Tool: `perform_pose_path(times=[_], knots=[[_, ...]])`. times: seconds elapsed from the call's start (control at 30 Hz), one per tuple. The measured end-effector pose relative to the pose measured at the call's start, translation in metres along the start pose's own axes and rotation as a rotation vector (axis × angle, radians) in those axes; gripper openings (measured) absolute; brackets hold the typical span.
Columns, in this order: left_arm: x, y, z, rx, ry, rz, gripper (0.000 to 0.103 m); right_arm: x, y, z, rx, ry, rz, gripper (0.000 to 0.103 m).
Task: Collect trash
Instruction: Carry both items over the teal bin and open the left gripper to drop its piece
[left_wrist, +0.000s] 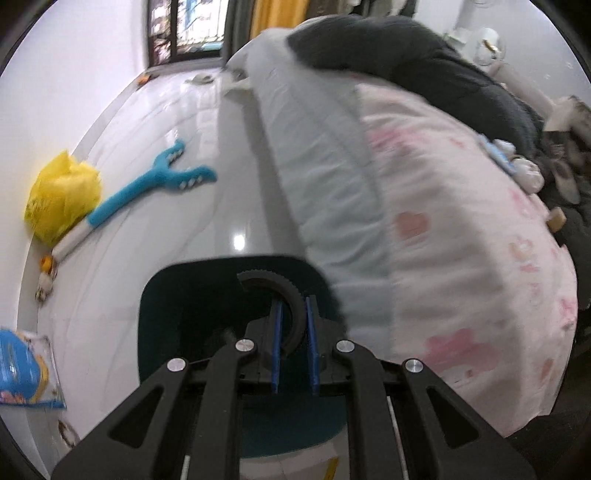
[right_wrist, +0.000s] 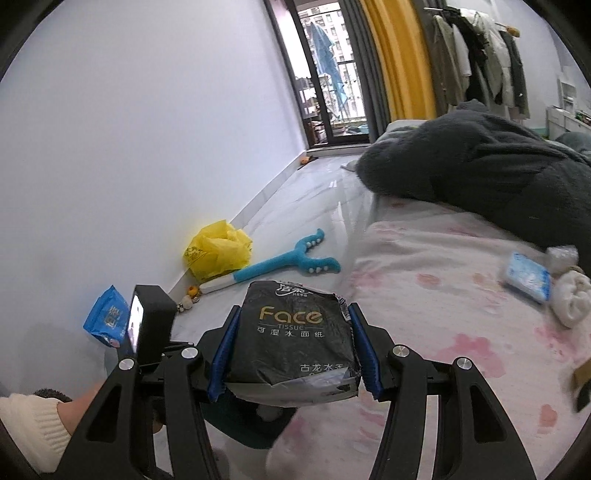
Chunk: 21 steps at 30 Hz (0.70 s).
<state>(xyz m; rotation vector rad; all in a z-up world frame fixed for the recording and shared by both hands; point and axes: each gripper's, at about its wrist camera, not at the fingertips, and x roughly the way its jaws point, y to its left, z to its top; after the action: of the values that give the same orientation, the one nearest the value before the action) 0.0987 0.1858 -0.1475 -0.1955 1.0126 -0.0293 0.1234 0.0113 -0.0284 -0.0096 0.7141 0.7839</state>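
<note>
My right gripper is shut on a black "Face" tissue pack, held above the floor beside the bed. My left gripper is shut on the black curved handle of a dark teal bin and holds it just below; the bin's rim also shows under the pack in the right wrist view. On the bed lie a blue-white packet, a white balled cloth and a clear wrapper.
A bed with a pink patterned sheet and a dark blanket fills the right. On the white floor by the wall lie a yellow plastic bag, a blue toy grabber, a blue packet and small toys.
</note>
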Motion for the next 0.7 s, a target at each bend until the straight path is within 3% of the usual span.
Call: perform_pose_path(times=[0.5,0.57,0.6,0.63,0.7], knots=[[0.026,0.058,-0.039,-0.124,0.287,-0.014,0.016,0.058,0.045,-0.007,-0.068,0.113,0.031,0.058],[0.025,0.063,-0.043,-0.136,0.303,-0.015,0.038,0.065,0.049,-0.009,-0.071,0.129,0.030,0.058],[0.024,0.064,-0.043,-0.136,0.300,-0.014,0.056,0.069,0.051,-0.011,-0.072,0.140,0.028,0.058],[0.022,0.065,-0.043,-0.132,0.291,-0.010,0.062,0.073,0.052,-0.011,-0.073,0.148,0.026,0.058],[0.016,0.065,-0.040,-0.115,0.278,-0.001,0.063,0.081,0.055,-0.014,-0.073,0.170,0.026,0.058]])
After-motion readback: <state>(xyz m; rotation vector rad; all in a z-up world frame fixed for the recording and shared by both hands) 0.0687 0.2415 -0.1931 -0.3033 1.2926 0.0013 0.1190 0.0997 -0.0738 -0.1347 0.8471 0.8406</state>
